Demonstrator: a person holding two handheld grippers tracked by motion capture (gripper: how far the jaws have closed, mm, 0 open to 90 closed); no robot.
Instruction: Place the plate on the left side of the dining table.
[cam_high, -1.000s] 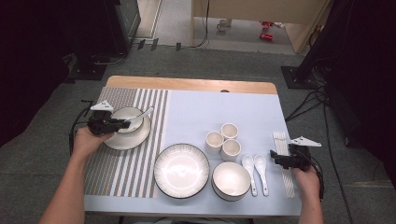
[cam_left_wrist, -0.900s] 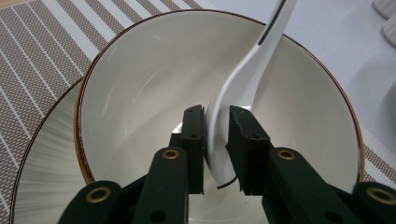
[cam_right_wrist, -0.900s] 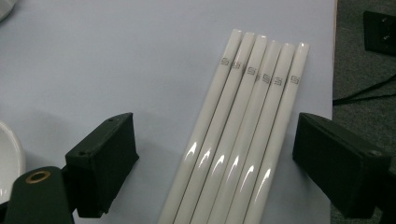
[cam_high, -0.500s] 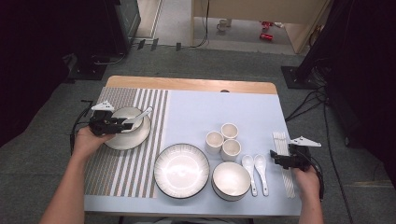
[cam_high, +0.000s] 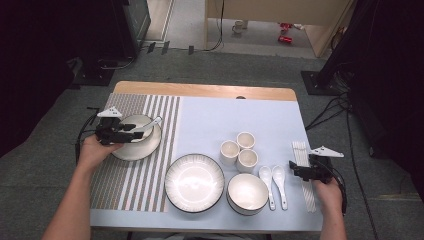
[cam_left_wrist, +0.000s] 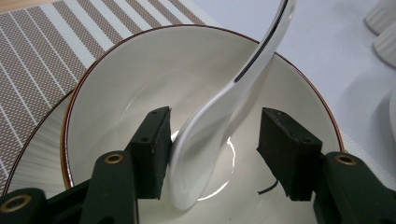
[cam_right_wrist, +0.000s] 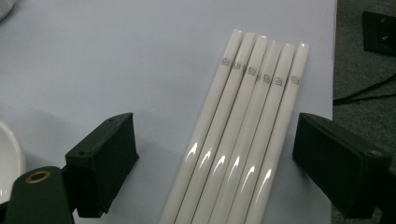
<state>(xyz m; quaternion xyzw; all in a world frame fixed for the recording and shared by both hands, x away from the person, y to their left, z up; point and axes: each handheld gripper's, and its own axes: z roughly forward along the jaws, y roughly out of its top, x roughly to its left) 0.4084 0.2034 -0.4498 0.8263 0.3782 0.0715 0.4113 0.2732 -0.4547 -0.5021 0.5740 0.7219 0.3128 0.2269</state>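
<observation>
White spoon lay in the bowl near the table's left edge, between the just-opening left gripper, touching one pad. Right gripper stood open astride chopsticks at the right edge.

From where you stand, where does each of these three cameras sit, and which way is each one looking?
High view: above the person's side of the table, looking forward and down at the table; both forearms, left gripper and right gripper show.
Left gripper view: rides on the left gripper, looking between its jaws, which have just been opening, at a white spoon in a bowl.
Right gripper view: rides on the right gripper, looking between its open jaws at white chopsticks.
Shared: spoon, bowl and chopsticks also appear from above.
</observation>
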